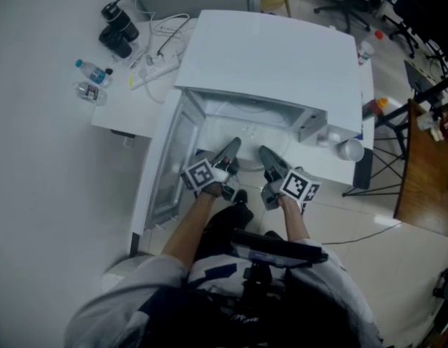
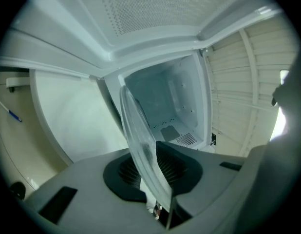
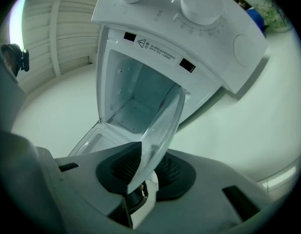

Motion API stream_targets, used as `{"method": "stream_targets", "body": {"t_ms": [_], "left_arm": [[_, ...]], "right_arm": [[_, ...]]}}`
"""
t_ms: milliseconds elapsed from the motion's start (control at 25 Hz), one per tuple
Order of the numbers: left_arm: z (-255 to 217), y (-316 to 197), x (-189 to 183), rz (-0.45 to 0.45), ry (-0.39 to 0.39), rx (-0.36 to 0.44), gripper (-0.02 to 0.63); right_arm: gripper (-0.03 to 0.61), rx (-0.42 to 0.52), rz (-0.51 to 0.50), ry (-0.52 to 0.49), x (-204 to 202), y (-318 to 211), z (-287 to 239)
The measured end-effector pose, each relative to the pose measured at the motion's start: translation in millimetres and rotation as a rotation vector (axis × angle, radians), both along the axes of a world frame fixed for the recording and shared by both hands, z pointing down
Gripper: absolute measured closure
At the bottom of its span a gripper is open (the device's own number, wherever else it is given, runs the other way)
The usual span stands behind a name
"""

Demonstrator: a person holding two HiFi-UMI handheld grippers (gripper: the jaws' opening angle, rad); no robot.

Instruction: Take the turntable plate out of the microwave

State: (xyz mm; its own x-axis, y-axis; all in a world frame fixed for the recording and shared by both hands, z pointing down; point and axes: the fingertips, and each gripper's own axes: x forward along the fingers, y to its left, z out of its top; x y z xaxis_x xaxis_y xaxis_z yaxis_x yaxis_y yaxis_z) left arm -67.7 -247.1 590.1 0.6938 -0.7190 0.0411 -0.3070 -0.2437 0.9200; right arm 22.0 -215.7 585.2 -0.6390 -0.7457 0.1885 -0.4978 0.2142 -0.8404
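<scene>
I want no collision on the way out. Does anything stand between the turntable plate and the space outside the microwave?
Nothing visible does. The left gripper and the right gripper hold the turntable plate by its rim at the mouth of the microwave; the door is swung aside to the left.

The head view looks steeply down from above the person's shoulders, from some way off, onto the microwave (image 1: pixel 282 60) on the table (image 1: pixel 122 114). The left gripper (image 1: pixel 231 145) and right gripper (image 1: pixel 266 153) sit at the microwave's open front, mid-frame. The left gripper view rides close behind its own jaws at the left of the opening and faces the far inside wall of the microwave (image 2: pixel 165 106), rolled over. The right gripper view rides likewise at the right, tilted, taking in the dials above the opening. Both gripper views share the microwave's inside and the plate (image 2: pixel 138 130) (image 3: pixel 165 123), seen edge-on from opposite sides.
</scene>
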Motion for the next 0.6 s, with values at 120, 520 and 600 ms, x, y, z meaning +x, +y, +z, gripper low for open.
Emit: {"method": "stream_targets", "body": {"t_ms": [120, 520, 600], "left_arm": [[-5, 7, -1, -0.006, -0.028, -0.002, 0.558], [-24, 34, -3, -0.012, -0.002, 0.039, 0.558], [-25, 44, -5, -0.016, -0.025, 0.039, 0.558]], "right_arm": [[0.492, 0.018, -0.004, -0.019, -1, 6, -4], [0.492, 0.059, -0.018, -0.013, -5, 33, -21], [0.492, 0.066, -0.020, -0.013, -5, 42, -24]]}}
